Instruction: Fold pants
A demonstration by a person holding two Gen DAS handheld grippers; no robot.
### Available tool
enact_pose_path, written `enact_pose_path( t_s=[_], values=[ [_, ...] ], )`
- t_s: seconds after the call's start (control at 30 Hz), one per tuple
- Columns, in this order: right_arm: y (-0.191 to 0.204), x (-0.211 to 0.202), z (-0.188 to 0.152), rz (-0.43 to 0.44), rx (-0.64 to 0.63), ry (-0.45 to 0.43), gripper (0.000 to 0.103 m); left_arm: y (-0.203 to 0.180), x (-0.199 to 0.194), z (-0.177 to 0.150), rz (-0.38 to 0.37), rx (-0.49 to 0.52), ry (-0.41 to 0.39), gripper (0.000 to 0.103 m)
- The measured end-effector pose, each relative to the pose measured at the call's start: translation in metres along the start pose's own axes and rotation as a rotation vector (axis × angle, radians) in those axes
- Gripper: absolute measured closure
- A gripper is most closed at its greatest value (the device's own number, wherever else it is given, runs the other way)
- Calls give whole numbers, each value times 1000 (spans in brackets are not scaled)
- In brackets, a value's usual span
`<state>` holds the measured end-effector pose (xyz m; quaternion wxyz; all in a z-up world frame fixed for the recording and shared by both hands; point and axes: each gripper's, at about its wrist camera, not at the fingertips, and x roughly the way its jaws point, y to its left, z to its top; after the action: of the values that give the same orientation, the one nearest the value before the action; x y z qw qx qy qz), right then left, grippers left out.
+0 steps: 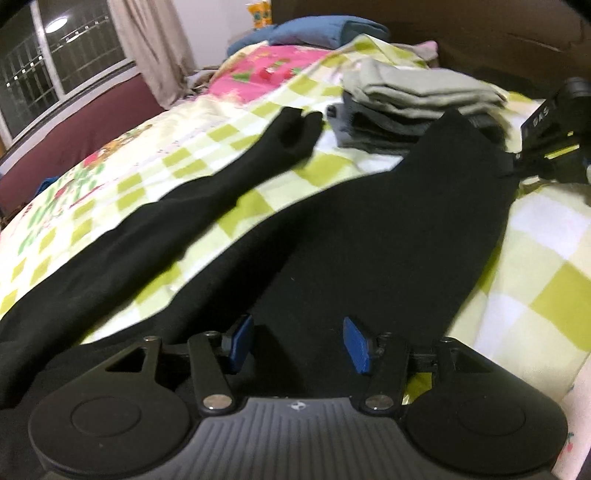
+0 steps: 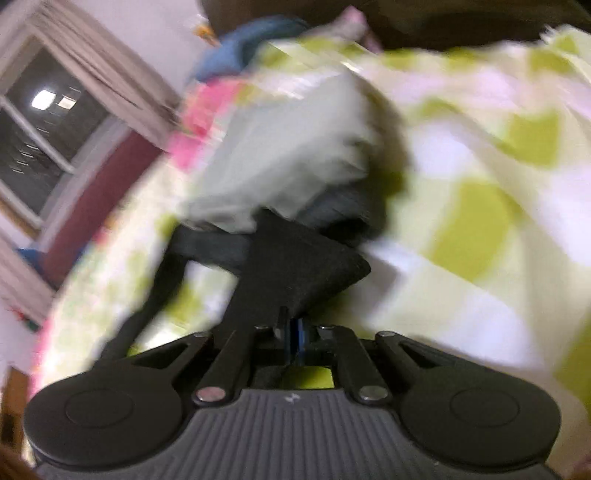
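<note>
Left claw [image 1: 299, 341]: released, blue ribbed pads [image 1: 356, 345] spread wide, poised over soft matte black cloth. Right claw [image 2: 293, 341]: clenched on an edge of the pants [image 2: 291, 273], pads pressed flat together, a stiff dark wedge of fabric rising from the pinch. Seen also at the far right of the left view [image 1: 517, 164], at the end of one leg. Pants [image 1: 332, 236]: black, smooth, spread lengthwise on the bed [image 1: 535, 236], two long legs splayed apart, narrower one ending in a rumpled cuff. Bedsheet: thin cotton, lime-and-white checks, pink floral patches further off. Beyond the legs: stack of folded clothes [image 1: 413, 99], pale grey layers over darker grey, edges squared. Blue folded cloth [image 1: 325, 31] near the headboard. Right view blurred.
</note>
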<state>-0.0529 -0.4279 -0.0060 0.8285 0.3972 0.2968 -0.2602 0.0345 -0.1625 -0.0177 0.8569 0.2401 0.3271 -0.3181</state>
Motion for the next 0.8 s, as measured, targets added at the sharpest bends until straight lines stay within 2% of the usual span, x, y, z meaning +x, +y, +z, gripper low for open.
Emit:
enact_pose_path(
  t_s=[0.13,0.33,0.4,0.5,0.6,0.67,0.73,0.8],
  values=[
    [17,-11,1,-36,-68,-46,92,6,-12,-3,10,10,-19,35],
    [69,-35,-13,-98,-348,-175,91,53,-47,-13,123,-71,-86,32],
    [80,-35,-21,-108,-399,-179,88,73,-51,-23,168,-95,-78,27],
    [86,-28,-23,-124,-397,-147,85,103,-43,-43,240,-126,-16,27],
    [103,-32,-29,-101,-451,-147,85,132,-41,-60,265,-189,42,27],
    [118,-43,-37,-81,-528,-161,85,146,-51,-67,281,-210,31,27],
    [137,-46,-43,-55,-592,-162,77,162,-64,-72,309,-212,5,27],
    [158,-42,-47,-12,-655,-146,73,181,-73,-75,339,-219,-11,27]
  ],
)
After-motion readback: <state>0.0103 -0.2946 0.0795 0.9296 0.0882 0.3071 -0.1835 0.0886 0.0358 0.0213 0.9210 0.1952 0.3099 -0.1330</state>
